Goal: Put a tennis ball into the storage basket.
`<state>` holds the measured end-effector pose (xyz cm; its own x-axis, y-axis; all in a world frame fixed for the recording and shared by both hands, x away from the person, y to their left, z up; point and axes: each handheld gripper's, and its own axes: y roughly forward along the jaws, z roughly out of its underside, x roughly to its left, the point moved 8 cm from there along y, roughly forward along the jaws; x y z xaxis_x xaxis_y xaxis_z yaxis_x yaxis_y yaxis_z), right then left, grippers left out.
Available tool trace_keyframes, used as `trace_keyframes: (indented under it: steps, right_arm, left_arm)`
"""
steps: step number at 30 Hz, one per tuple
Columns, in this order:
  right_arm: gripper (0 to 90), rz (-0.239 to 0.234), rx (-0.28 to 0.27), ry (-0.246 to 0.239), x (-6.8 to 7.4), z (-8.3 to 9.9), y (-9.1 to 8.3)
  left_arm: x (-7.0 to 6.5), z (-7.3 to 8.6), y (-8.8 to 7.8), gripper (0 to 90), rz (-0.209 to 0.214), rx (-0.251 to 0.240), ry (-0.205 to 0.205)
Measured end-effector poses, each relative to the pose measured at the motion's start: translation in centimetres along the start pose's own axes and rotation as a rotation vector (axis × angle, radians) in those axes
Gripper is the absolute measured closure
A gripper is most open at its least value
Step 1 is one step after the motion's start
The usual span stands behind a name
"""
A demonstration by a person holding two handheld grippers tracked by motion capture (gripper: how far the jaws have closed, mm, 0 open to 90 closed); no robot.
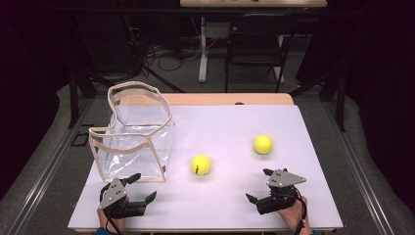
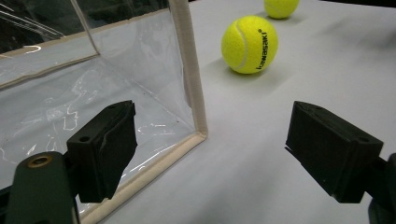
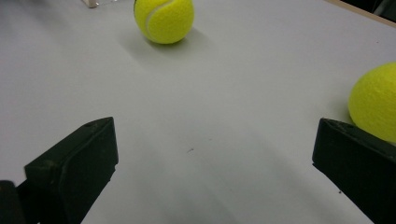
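Sitting on the white table (image 1: 220, 205) are two yellow tennis balls. The near ball (image 1: 201, 164) is in the middle, just right of the clear plastic bag (image 1: 134, 134). The far ball (image 1: 263, 144) is further back and to the right, well apart from the first one.

The bag stands upright at the left with its top open. It has a cream trim around its edges.

The right gripper (image 1: 258, 186) rests at the near right of the table with its jaws spread wide and nothing between them. The far ball lies just beyond it, a little further back, and it is the closest ball to this gripper. In the right gripper view that ball (image 3: 373, 102) peeks out beside the right jaw, and the near ball (image 3: 164, 18) sits further off on the left. So I think the right gripper would have to swing a bit toward the ball to get it between the jaws.

The left gripper (image 1: 142, 188) rests at the near left, right beside the near bottom corner of the bag. Its jaws are spread wide too and hold nothing. In the left gripper view the bag's corner (image 2: 196, 126) sits between the jaws, not touching them, and the near ball (image 2: 250, 44) is beyond it to the right.

A ball is round, so it can be pinched from any side.
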<state>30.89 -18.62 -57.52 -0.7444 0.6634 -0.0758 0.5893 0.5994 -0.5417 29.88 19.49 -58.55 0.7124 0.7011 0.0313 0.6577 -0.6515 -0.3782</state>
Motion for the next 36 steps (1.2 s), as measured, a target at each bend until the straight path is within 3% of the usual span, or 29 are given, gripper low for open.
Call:
trace_keyframes:
  steps: [27,36]
  right_arm:
    - [0.0,-0.084,0.072,0.011,0.7,-2.4,2.7]
    - [0.0,-0.119,0.107,0.0,1.0,-3.8,5.0]
  left_arm:
    - [0.2,0.1,-0.2,16.0,0.006,-0.008,-0.014]
    - [0.2,0.0,-0.2,16.0,0.007,-0.009,-0.012]
